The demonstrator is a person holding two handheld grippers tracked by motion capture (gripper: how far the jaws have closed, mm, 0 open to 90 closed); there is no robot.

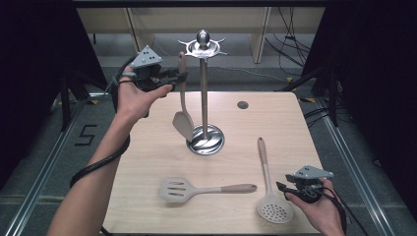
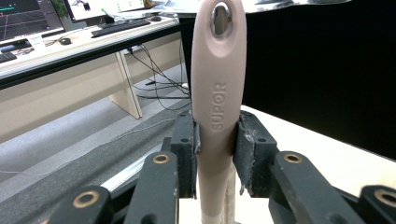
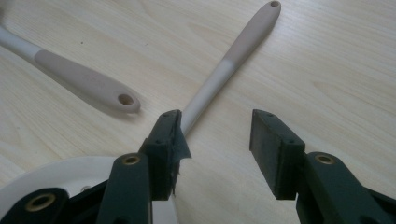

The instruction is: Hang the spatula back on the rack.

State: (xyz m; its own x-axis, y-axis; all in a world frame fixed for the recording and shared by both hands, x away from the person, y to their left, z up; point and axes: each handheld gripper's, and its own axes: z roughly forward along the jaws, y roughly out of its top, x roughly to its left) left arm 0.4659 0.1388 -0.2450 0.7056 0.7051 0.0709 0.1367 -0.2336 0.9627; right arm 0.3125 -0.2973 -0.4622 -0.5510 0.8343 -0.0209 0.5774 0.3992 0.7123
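My left gripper [image 1: 178, 76] is shut on the pink handle of a spoon [image 1: 182, 98] that hangs upright beside the steel utensil stand [image 1: 203, 88], its bowl just above the stand's round base. In the left gripper view the pads clamp the spoon handle [image 2: 217, 93] on both sides, and the hole at its top sits under the stand's hook ring. My right gripper [image 1: 281, 188] rests open at the table's front right, over the skimmer [image 1: 268, 182]. In the right gripper view the jaws [image 3: 215, 135] stand apart with nothing between them, above the skimmer handle [image 3: 224, 70].
A slotted turner [image 1: 196, 189] lies flat at the front centre of the wooden table [image 1: 147, 157], its handle end [image 3: 84, 84] near my right gripper. A small round hole [image 1: 242, 104] marks the table's far side. Dark curtains and floor rails flank the table.
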